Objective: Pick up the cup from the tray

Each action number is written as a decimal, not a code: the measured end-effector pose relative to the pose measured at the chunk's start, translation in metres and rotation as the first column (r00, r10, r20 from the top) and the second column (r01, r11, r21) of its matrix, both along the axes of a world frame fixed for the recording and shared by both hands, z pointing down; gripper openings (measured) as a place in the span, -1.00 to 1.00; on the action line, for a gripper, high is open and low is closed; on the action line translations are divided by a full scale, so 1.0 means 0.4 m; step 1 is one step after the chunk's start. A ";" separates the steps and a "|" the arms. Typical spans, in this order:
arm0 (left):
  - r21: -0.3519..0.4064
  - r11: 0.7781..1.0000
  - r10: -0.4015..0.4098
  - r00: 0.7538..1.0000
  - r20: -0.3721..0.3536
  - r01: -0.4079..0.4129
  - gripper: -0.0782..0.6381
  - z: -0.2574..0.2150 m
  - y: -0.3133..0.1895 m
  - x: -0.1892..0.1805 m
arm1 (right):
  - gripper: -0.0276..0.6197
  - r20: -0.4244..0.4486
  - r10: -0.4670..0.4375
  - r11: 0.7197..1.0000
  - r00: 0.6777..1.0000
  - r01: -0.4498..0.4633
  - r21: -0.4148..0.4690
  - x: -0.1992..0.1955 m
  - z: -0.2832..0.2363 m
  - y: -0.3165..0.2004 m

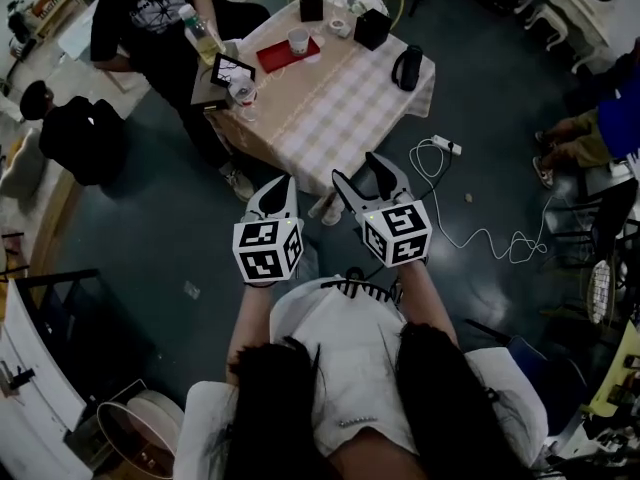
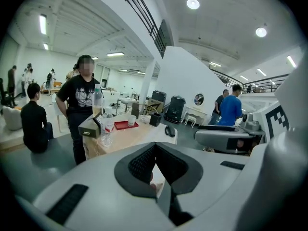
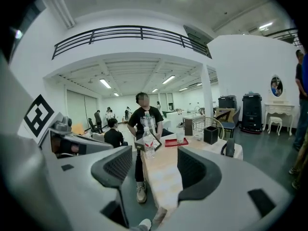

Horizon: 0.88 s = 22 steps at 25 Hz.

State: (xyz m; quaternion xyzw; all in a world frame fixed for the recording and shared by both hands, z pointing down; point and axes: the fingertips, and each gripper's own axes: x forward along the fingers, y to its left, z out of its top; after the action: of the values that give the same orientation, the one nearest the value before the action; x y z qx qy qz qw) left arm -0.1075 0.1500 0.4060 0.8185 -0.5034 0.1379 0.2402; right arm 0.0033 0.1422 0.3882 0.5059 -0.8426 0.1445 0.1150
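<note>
The white cup (image 1: 298,40) stands on a red tray (image 1: 280,58) at the far side of a table with a checked cloth (image 1: 330,108). Both grippers hang in the air well short of the table, above the floor. My left gripper (image 1: 283,186) is shut, its dark pads meeting with nothing between them (image 2: 155,150). My right gripper (image 1: 358,171) stands open and empty (image 3: 154,165). Between the right jaws I see the cup (image 3: 180,136) and the tray (image 3: 176,142) far off. The left gripper view has the cup (image 2: 131,120) and the tray (image 2: 126,125) at mid left.
A water bottle (image 1: 243,96) and a propped tablet (image 1: 231,68) stand at the table's left corner. A black jug (image 1: 406,68) and a black box (image 1: 372,28) sit on its right side. A person in black (image 1: 150,13) stands at the table. A cable (image 1: 470,233) trails on the floor.
</note>
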 end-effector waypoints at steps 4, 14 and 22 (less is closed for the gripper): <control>-0.012 1.000 0.023 1.000 0.002 -0.023 -0.76 0.007 -0.113 -0.010 | -0.05 -0.003 0.012 1.000 1.000 -0.012 -0.004 -0.013 0.004 -0.101; -0.010 0.997 0.082 0.996 0.019 -0.081 -0.76 0.008 -0.310 -0.048 | -0.02 -0.016 0.015 1.000 1.000 -0.015 -0.007 -0.064 0.009 -0.282; -0.024 0.994 0.105 0.994 0.021 -0.104 -0.76 0.010 -0.422 -0.081 | -0.01 -0.014 0.066 0.998 0.998 -0.066 0.016 -0.093 0.005 -0.402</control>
State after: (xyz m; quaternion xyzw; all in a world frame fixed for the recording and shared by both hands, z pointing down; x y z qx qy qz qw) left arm -0.1401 -0.0187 0.4099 0.8394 -0.4607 0.1650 0.2366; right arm -0.0338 -0.0184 0.3901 0.5354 -0.8256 0.1380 0.1127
